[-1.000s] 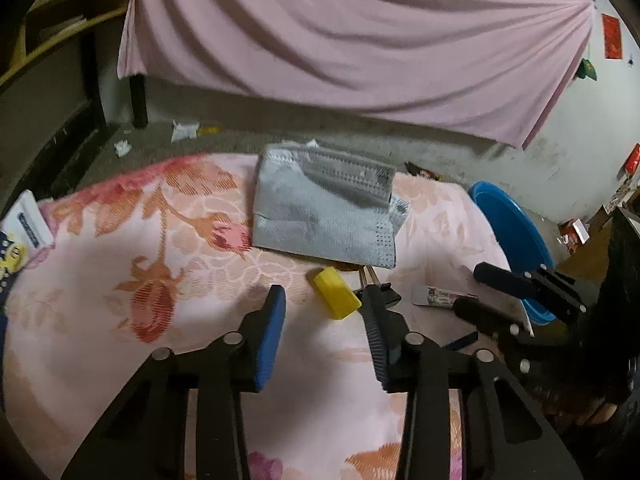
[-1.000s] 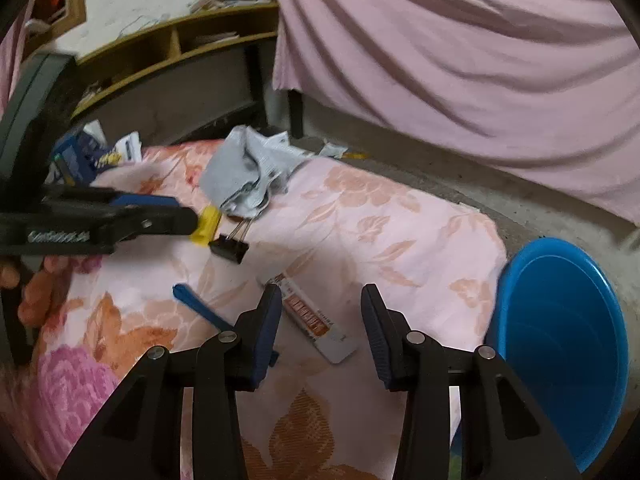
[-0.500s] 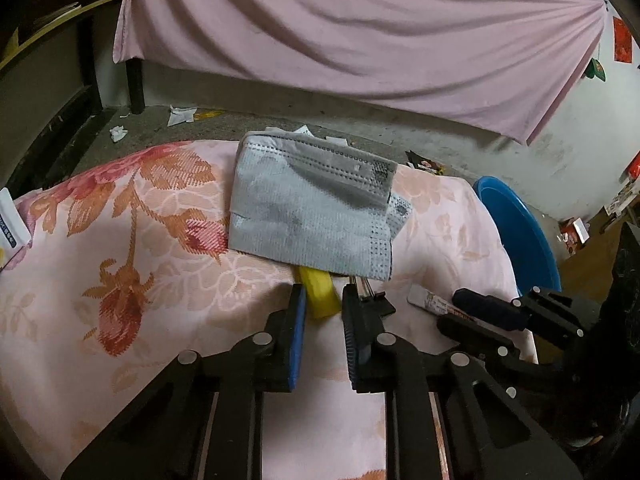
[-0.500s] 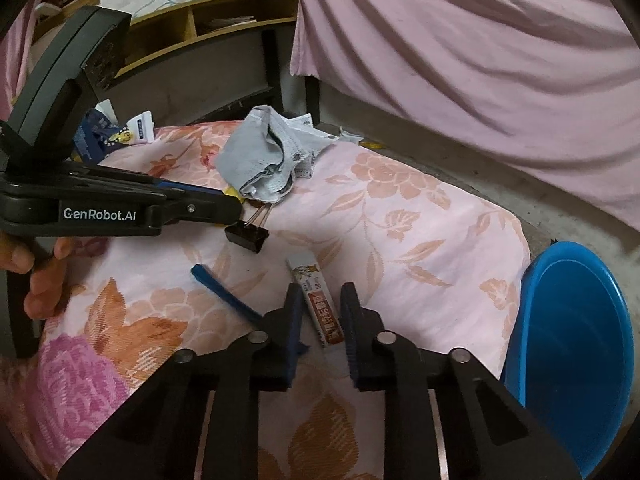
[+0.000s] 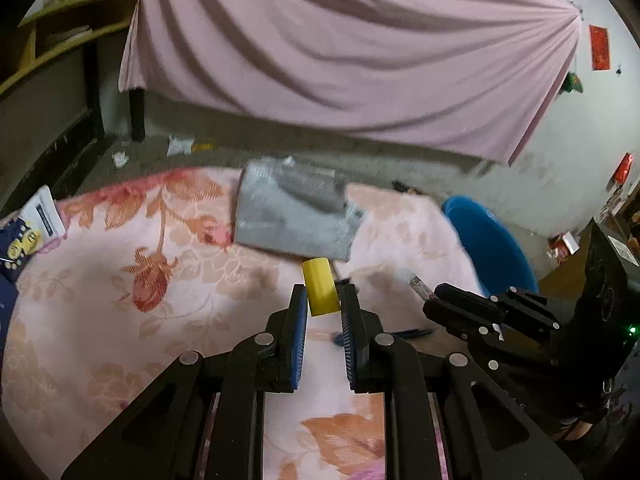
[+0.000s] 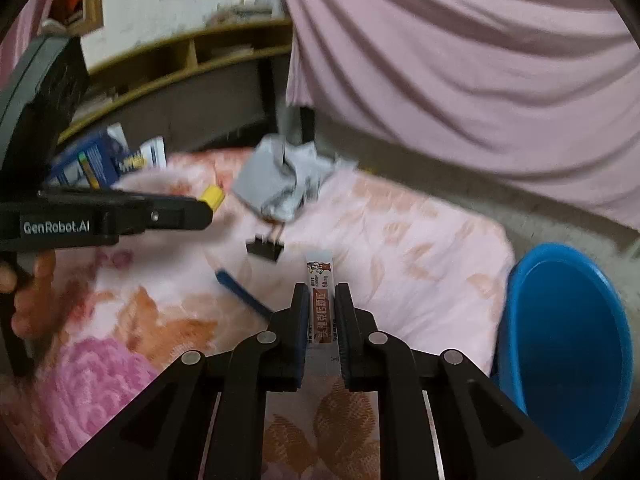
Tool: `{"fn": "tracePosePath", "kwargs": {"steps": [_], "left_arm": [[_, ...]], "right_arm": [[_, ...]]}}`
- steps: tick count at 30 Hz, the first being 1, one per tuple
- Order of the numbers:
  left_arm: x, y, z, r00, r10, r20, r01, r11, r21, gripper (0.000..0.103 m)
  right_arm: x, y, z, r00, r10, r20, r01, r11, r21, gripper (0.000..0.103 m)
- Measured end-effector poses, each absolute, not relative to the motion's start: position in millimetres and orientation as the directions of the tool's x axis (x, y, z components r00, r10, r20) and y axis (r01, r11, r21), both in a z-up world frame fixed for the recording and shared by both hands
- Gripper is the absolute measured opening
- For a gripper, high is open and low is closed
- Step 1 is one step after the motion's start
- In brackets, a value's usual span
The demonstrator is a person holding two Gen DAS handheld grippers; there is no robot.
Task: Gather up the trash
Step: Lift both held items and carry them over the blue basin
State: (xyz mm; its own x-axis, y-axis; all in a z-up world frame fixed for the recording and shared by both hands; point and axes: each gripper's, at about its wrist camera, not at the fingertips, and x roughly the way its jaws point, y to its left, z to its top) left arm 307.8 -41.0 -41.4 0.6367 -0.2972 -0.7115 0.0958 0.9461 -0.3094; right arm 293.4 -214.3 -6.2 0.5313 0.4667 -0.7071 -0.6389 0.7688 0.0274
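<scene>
My left gripper (image 5: pixel 323 295) is shut on a yellow block (image 5: pixel 319 286) and holds it above the floral pink cloth (image 5: pixel 120 292). In the right wrist view the left gripper (image 6: pixel 206 210) shows at the left with the yellow block (image 6: pixel 212 195) at its tip. My right gripper (image 6: pixel 321 294) is shut on a white and orange sachet (image 6: pixel 320 276), lifted off the cloth; in the left wrist view the right gripper (image 5: pixel 434 302) holds the sachet (image 5: pixel 416 282). A blue basin (image 6: pixel 568 344) stands at the right, off the cloth's edge.
A crumpled grey face mask (image 5: pixel 294 216) lies at the far side of the cloth. A black binder clip (image 6: pixel 264 248) and a blue strip (image 6: pixel 242 292) lie on the cloth. Boxes (image 6: pixel 104 160) sit at the left. A pink curtain (image 5: pixel 340 52) hangs behind.
Both grippers closed from open: the left on the yellow block, the right on the sachet. Both have since lifted their items off the cloth.
</scene>
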Motion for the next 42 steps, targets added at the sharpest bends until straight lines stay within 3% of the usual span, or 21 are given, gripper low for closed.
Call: {"fn": "tracePosePath", "kwargs": {"steps": [8, 12, 20, 31, 42], "left_arm": [[281, -58, 13, 0.801, -0.307, -0.514, 0.181, 0.942, -0.282, 0.013], [267, -74, 44, 0.863, -0.317, -0.393, 0.241, 0.942, -0.233, 0.013], [249, -108, 92, 0.915, -0.353, -0.196, 0.332, 0.934, -0.134, 0.013], [234, -161, 106, 0.897, -0.427, -0.117, 0.425, 0.904, -0.042, 0.013], [246, -214, 96, 0.855, -0.492, -0.161, 0.497, 0.868, -0.011, 0.014]], "right_arm": [[262, -253, 56, 0.743, 0.537, -0.400, -0.580, 0.814, 0.016, 0.011], [242, -269, 80, 0.815, 0.527, -0.241, -0.545, 0.839, -0.010, 0.011], [212, -304, 108, 0.897, 0.443, -0.014, -0.443, 0.896, -0.039, 0.011], [199, -342, 120, 0.939, 0.334, 0.078, -0.334, 0.942, -0.018, 0.011], [205, -375, 109, 0.969, 0.245, 0.030, -0.245, 0.969, 0.014, 0.011]]}}
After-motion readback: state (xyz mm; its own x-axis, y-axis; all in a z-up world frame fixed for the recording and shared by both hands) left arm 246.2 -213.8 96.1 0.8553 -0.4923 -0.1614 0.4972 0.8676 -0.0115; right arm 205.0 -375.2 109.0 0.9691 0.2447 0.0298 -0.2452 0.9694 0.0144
